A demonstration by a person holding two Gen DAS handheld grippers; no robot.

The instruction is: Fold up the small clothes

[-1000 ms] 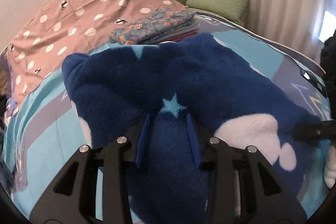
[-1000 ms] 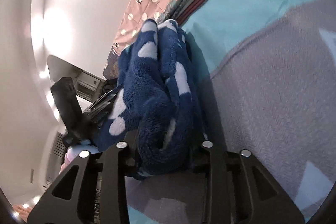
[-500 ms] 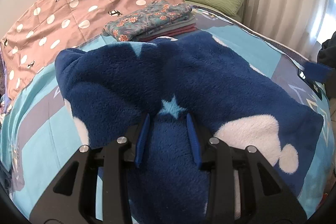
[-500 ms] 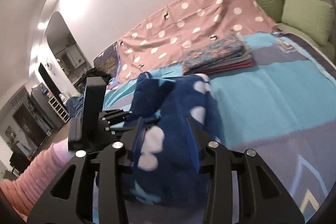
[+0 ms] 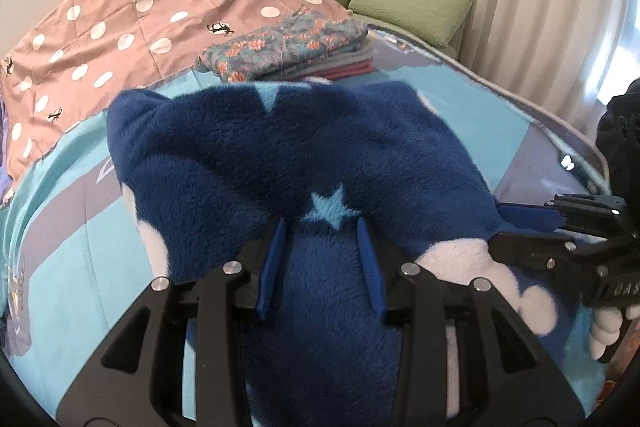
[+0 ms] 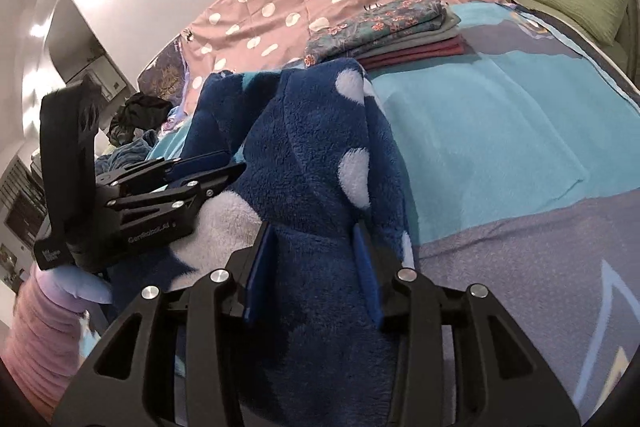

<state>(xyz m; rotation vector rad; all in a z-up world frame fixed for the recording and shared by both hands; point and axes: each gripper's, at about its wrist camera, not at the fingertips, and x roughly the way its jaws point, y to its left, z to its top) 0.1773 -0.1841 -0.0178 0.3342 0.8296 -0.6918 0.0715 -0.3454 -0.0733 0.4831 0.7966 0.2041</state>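
Note:
A dark blue fleece garment (image 5: 280, 147) with white spots and pale blue stars is held up over the bed by both grippers. My left gripper (image 5: 320, 227) is shut on a thick fold of it just below a pale star. My right gripper (image 6: 312, 231) is shut on another bunched edge of the same fleece (image 6: 320, 131). In the left wrist view the right gripper (image 5: 500, 223) bites the garment's right edge. In the right wrist view the left gripper (image 6: 234, 165) grips from the left side. The fleece hides both pairs of pads' inner faces.
A stack of folded clothes (image 5: 288, 47) with a floral piece on top lies behind the fleece. A pink dotted sheet (image 5: 140, 7) covers the far left of the bed, green pillows (image 5: 412, 3) stand by the curtains. The turquoise and grey bedspread (image 6: 500, 131) spreads to the right. A pink sleeve (image 6: 36, 327) shows.
The right gripper has rolled upright and risen with its fold of fleece, and it has come back in at the right of the left wrist view. The left gripper barely moved.

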